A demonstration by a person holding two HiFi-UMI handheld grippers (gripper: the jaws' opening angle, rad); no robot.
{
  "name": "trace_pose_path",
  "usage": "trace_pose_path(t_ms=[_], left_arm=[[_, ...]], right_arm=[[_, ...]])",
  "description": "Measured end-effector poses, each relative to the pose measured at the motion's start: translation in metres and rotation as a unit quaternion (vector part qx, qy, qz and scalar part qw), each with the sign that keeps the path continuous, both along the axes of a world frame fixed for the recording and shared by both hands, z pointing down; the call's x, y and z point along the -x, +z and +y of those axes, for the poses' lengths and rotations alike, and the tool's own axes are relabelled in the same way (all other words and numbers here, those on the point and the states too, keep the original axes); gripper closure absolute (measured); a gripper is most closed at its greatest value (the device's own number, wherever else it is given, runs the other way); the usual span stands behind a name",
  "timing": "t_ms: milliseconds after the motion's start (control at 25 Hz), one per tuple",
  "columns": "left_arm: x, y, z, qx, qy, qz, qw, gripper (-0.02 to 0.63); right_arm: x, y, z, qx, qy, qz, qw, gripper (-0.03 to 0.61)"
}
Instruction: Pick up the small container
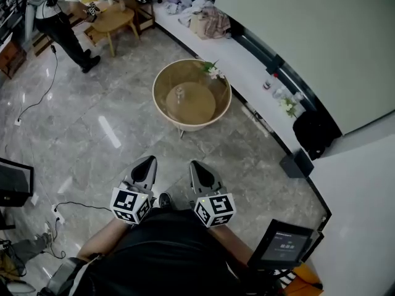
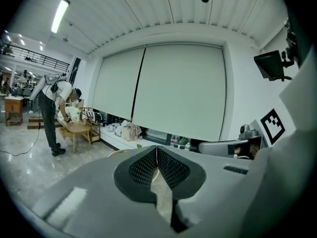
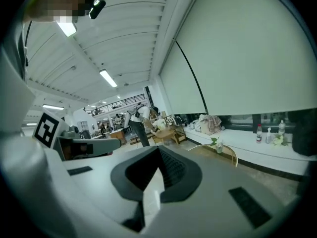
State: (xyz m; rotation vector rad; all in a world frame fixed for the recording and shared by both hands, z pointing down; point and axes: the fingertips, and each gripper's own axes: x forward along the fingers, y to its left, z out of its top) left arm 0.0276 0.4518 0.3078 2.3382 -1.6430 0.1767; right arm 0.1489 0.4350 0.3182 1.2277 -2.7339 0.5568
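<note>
A round wooden table with a raised rim (image 1: 162, 106) stands on the marble floor ahead of me. On its top sits a small pale object (image 1: 179, 94), apparently the small container; it is too small to make out in detail. A little vase of white flowers (image 1: 212, 71) stands at the table's far rim. My left gripper (image 1: 149, 161) and right gripper (image 1: 195, 164) are held side by side close to my body, well short of the table. Both are shut with nothing between the jaws, as the left gripper (image 2: 156, 149) and right gripper (image 3: 158, 150) show in their own views.
A person (image 1: 60, 18) bends over a wooden side table (image 1: 114, 20) at the far left. A long white ledge (image 1: 247, 60) along the window carries clothes, bottles and flowers. A black bag (image 1: 315, 133) sits by it. A screen (image 1: 284, 243) stands at my right, and cables (image 1: 38, 97) cross the floor.
</note>
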Motion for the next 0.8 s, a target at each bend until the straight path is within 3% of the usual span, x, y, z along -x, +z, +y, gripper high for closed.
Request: trace_pose_path(t_ms=[280,800], left_arm=[[0.034,0.012,0.001,0.009,0.013,0.011,0.9998,0.611],[0.062,0.031,-0.027,0.031,0.019,0.045,0.9983,0.611]], right_arm=[[0.025,0.009,0.001,0.019,0.043,-0.003,0.999,0.583],[0.060,0.030,-0.022,0.052,0.038,0.011,0.998,0.583]])
